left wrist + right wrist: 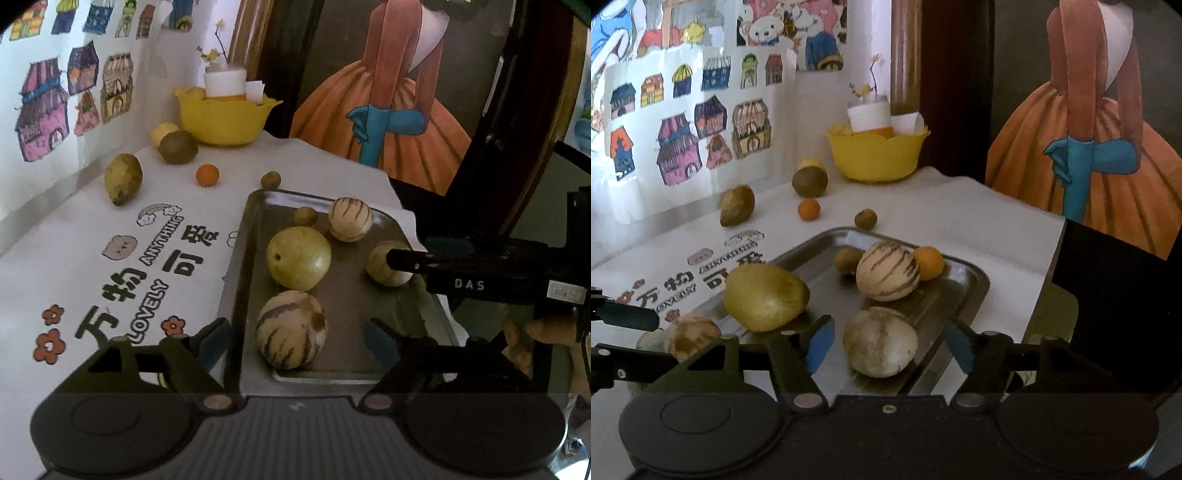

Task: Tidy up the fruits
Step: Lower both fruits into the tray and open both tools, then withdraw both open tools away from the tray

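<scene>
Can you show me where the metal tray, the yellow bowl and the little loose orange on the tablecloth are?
metal tray [343, 295], left wrist view, bare floor.
yellow bowl [877, 157], right wrist view, front wall.
little orange [207, 175], left wrist view, middle of its skin.

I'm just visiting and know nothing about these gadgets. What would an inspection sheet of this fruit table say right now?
Surface: white printed tablecloth with cartoon lettering.
Job's things: metal tray holding three striped melons, one at the back, a green-yellow fruit, a small orange and a small brown fruit. Loose on the cloth: two larger brownish fruits, a small orange, a small brown fruit.
Clutter: yellow bowl with a white jar and paper in it.
Grippers: left gripper open around a striped melon; right gripper open around a pale one.
Cables: nothing seen.
Surroundings: house drawings on the wall, painting of a woman in an orange dress.
</scene>
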Demonstrator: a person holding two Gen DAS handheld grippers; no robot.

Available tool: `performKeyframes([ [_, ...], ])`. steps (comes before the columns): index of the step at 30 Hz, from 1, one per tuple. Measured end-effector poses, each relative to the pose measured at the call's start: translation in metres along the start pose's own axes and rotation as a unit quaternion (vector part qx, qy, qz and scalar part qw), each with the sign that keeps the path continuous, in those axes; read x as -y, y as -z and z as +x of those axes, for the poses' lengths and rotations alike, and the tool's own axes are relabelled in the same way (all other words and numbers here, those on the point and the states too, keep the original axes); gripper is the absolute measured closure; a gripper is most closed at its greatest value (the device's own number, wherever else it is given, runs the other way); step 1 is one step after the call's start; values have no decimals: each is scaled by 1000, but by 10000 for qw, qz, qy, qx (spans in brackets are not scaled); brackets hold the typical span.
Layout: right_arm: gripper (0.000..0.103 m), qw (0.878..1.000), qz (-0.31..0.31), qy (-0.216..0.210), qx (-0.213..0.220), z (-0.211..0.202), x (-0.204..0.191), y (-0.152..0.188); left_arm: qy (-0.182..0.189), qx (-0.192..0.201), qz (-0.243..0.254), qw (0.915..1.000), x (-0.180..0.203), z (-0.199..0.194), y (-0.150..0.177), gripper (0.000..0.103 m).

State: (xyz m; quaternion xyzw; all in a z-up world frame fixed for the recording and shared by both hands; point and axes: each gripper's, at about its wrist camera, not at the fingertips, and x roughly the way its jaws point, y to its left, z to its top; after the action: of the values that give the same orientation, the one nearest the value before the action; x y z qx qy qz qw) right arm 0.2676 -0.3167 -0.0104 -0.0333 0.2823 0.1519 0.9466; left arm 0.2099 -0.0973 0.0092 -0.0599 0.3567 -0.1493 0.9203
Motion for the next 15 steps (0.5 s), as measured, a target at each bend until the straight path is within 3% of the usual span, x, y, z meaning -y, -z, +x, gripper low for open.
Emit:
performKeyframes([
  [5, 15, 9999, -17, 70, 147, -18, -4, -3, -110, 117, 6, 9999, -1, -18, 1, 1],
  [9, 3, 9996, -47, 123, 258, -33, -10, -1, -99, 132, 54, 9998, -2, -31, 2, 0],
  [15, 1, 9996, 3, 125, 261, -60, -20, 4, -236, 174, 231, 9993, -5, -51, 9, 0],
])
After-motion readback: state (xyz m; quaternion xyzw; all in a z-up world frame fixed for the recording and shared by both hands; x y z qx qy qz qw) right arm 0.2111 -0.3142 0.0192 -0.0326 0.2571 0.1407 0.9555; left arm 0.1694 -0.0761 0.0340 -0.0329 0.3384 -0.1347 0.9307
